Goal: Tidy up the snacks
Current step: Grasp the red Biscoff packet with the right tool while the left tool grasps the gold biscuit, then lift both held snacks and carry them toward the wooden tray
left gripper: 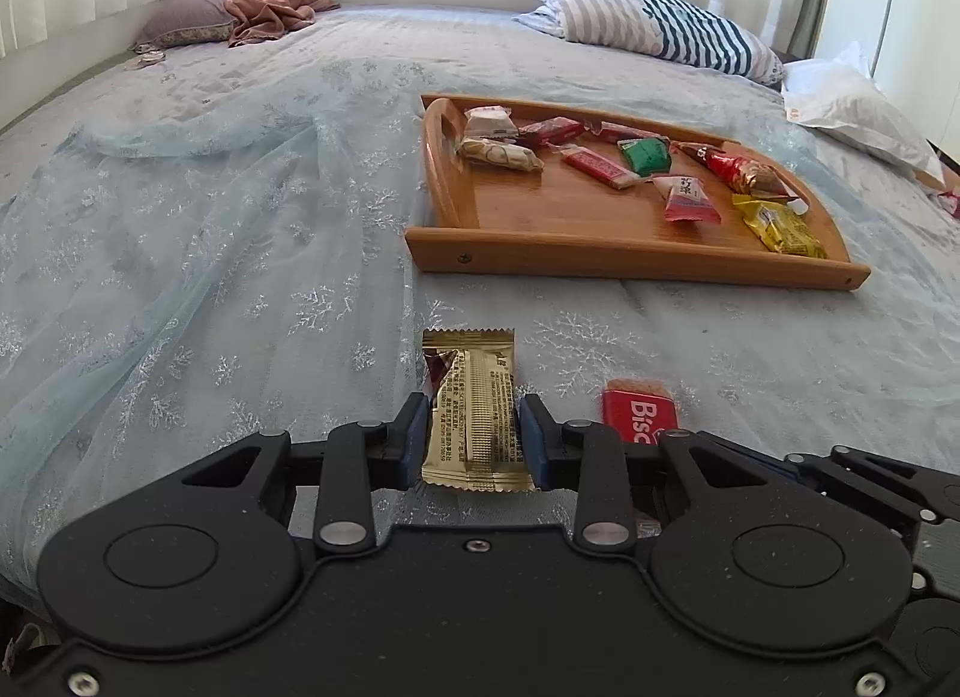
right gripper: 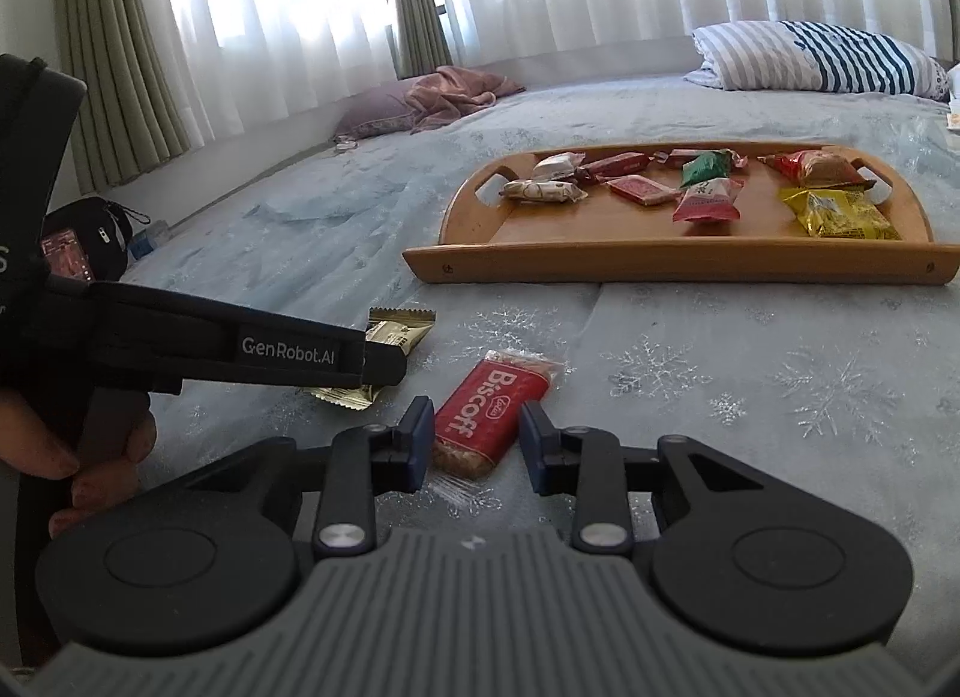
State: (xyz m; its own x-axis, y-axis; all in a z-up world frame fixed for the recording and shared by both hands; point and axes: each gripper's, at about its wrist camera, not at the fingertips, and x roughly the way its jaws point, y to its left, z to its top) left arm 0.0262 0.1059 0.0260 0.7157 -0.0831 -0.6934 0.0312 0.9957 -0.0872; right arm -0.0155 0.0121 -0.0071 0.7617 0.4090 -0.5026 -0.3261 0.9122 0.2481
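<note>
Snacks, among them a green packet (left gripper: 645,154), fill the wooden tray (left gripper: 630,262).

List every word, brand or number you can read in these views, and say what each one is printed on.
"Biscoff", with a small "Lotus" logo too small to confirm: red biscuit packet on the bed, between the right gripper's open fingers.
"GenRobot.AI": side of the left gripper.
Gold snack packet, held by the left gripper: fine print, too small to read.
Snacks on the wooden tray: print too blurred.
</note>
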